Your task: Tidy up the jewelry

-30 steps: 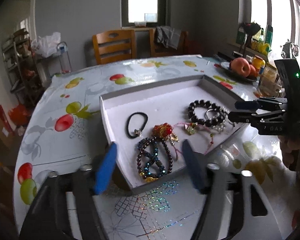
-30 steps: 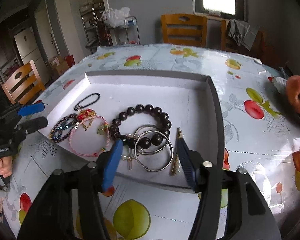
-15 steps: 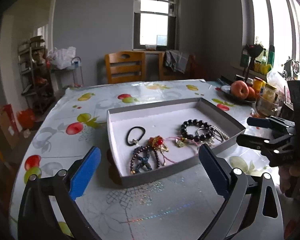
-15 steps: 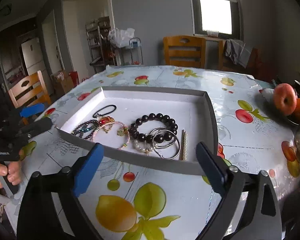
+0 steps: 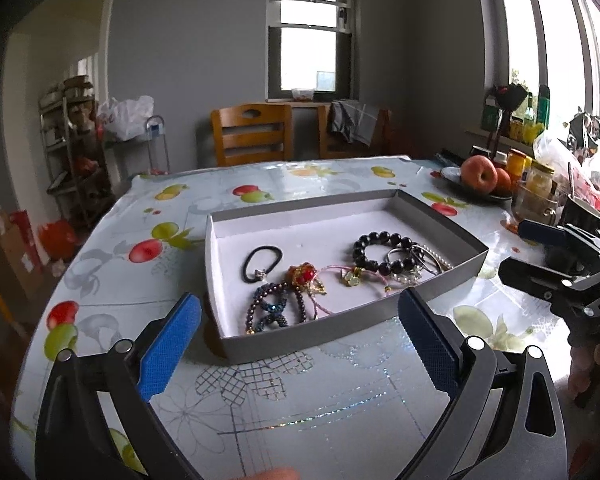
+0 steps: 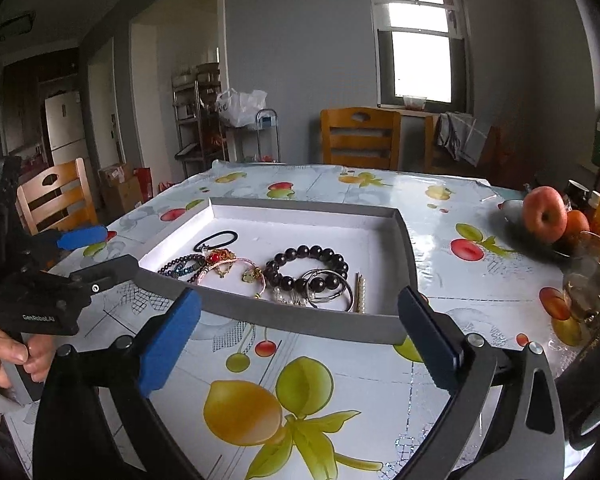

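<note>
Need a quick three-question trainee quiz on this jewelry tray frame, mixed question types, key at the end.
1. True or false: both the left gripper and the right gripper are open and hold nothing.
2. Multiple choice: where does the black hair tie lie? A) on the tablecloth B) inside the gray tray C) in the fruit bowl
3. Fill in: the silver bangles touch the black bead ______.

Key: 1 true; 2 B; 3 bracelet.
</note>
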`<state>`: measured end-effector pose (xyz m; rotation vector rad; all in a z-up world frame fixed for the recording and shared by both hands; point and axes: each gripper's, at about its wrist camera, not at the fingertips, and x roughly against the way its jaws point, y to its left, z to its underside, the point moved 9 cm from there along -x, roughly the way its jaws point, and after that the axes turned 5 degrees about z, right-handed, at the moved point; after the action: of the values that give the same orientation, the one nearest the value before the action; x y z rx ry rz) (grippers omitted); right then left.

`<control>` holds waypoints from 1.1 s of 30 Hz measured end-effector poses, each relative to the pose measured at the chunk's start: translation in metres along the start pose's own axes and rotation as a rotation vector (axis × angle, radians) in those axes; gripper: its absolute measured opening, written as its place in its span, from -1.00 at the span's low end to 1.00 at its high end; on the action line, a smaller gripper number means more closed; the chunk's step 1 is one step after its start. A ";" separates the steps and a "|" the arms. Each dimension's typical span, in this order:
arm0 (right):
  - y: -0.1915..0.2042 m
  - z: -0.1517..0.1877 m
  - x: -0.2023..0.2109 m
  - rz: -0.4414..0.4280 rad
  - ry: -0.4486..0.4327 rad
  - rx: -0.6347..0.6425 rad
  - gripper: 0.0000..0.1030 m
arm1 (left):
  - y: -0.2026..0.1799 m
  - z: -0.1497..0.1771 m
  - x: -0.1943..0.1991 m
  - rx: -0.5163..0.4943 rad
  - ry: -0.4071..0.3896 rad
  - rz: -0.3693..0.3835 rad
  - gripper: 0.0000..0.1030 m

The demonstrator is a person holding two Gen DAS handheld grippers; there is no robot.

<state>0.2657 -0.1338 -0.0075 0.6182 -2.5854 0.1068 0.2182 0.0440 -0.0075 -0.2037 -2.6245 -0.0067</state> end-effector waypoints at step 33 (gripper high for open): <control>0.005 0.003 0.000 0.021 0.009 0.021 0.89 | 0.007 -0.002 0.006 0.026 -0.022 0.001 0.91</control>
<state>0.2618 -0.1296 -0.0100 0.5968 -2.5860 0.1434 0.2155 0.0517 -0.0032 -0.1970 -2.6444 0.0302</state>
